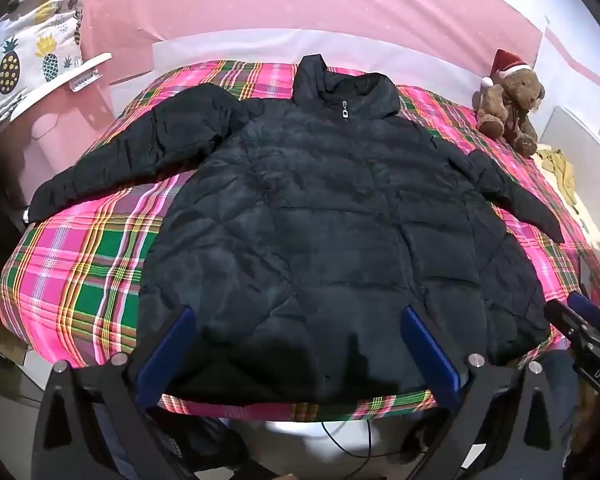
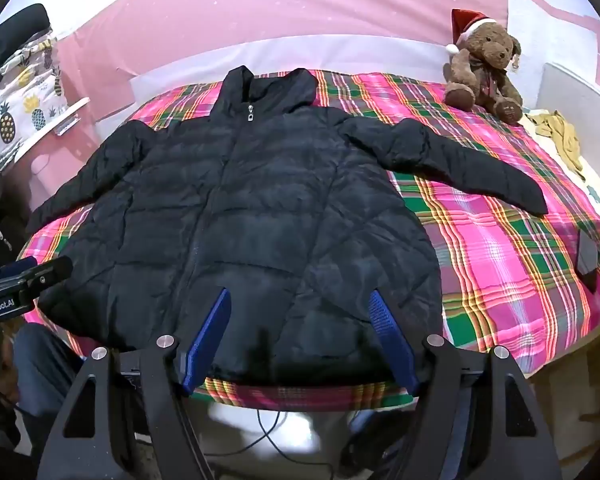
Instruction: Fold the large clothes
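Note:
A black quilted puffer jacket (image 1: 320, 220) lies flat and zipped on a plaid bedcover (image 1: 80, 264), collar at the far end, both sleeves spread out to the sides. It also shows in the right wrist view (image 2: 260, 216). My left gripper (image 1: 298, 312) is open and empty, held above the jacket's near hem. My right gripper (image 2: 300, 294) is open and empty, also over the near hem. The right gripper shows at the right edge of the left wrist view (image 1: 580, 320); the left gripper shows at the left edge of the right wrist view (image 2: 24, 280).
A teddy bear in a Santa hat (image 2: 484, 72) sits at the bed's far right corner. A yellow cloth (image 2: 560, 136) lies beside it. A pineapple-print fabric (image 1: 24, 52) hangs at the far left. A dark flat object (image 2: 586, 260) lies on the bed's right side. Cables (image 2: 268, 428) hang below the near edge.

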